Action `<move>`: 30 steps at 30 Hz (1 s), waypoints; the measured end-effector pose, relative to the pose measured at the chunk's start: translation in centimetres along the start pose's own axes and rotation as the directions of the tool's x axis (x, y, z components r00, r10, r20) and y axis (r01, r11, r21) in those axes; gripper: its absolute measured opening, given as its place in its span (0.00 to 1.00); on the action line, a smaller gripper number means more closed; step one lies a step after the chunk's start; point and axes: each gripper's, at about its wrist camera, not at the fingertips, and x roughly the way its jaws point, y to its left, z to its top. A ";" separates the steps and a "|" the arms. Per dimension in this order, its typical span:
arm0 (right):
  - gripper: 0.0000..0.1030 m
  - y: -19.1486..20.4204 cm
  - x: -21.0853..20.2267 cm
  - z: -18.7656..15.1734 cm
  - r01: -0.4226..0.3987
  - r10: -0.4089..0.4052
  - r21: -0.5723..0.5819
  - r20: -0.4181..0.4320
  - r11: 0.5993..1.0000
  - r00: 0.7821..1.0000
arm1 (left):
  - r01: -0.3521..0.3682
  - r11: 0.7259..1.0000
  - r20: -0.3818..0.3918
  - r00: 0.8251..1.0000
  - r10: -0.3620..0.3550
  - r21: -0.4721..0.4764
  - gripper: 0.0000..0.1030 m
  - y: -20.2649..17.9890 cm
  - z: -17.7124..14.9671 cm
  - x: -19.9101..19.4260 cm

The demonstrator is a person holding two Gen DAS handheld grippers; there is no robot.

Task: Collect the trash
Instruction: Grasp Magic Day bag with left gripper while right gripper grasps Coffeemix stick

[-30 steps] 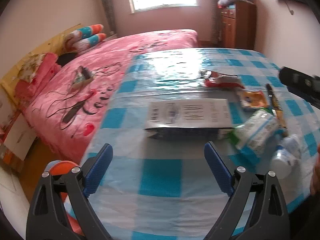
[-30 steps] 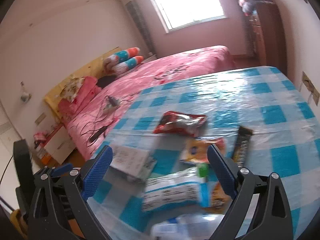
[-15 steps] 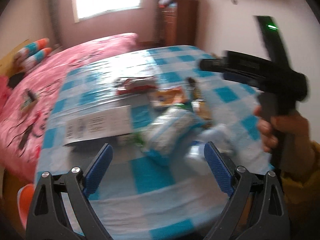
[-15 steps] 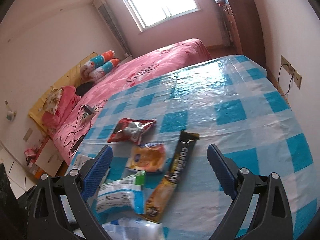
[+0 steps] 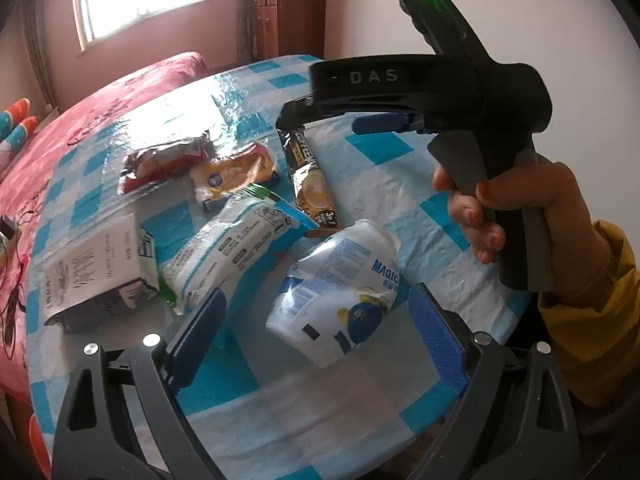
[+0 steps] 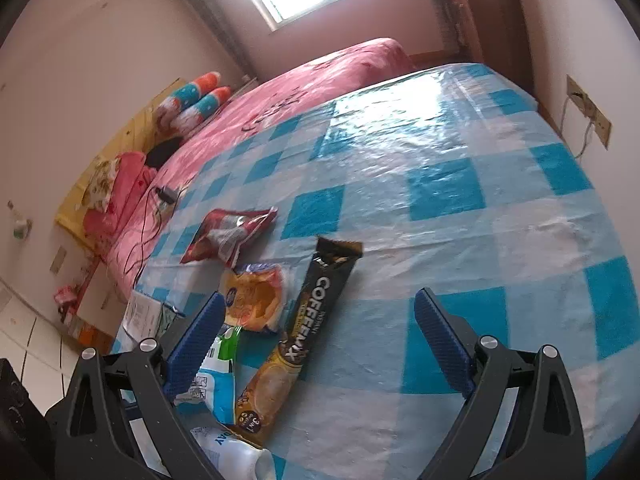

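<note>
Jaws of our left gripper [image 5: 316, 328] stand wide around a crushed white bottle [image 5: 340, 292] lying on the checked table [image 5: 400, 184], not touching it. Our right gripper [image 6: 320, 336], jaws wide too, hovers over the coffee sachet [image 6: 304, 332]. Beyond lie a yellow wrapper [image 6: 256, 296] and red packet [image 6: 228, 234], the bed [image 6: 304, 84] farther off.

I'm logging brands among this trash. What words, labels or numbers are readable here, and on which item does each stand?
"COFFEEMIX" and "3 IN 1": coffee sachet
"MAGIC", then cut off: white bottle
"DAS": body of the right gripper
White box: print too blurred to read
Blue-white pouch: print too small to read
Red wrapper and orange wrapper: nothing legible
</note>
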 end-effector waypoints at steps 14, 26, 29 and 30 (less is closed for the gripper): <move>0.58 0.6 2.6 0.6 0.033 -0.036 -0.055 -0.048 0.998 0.998 | 0.046 0.999 -0.022 0.999 -0.046 -0.027 0.84 -0.1 0.8 2.6; 0.36 1.9 3.9 0.8 0.074 -0.083 -0.139 -0.055 0.987 0.995 | 0.038 0.996 0.029 0.999 -0.035 -0.084 0.65 0.7 1.0 3.1; 0.31 2.2 4.2 0.9 0.085 -0.094 -0.150 -0.057 0.985 0.994 | 0.052 0.993 0.035 0.998 -0.048 -0.108 0.65 1.1 1.1 3.2; 0.31 2.3 4.2 0.9 0.089 -0.099 -0.154 -0.057 0.984 0.993 | 0.058 0.991 0.038 0.998 -0.053 -0.118 0.65 1.3 1.1 3.2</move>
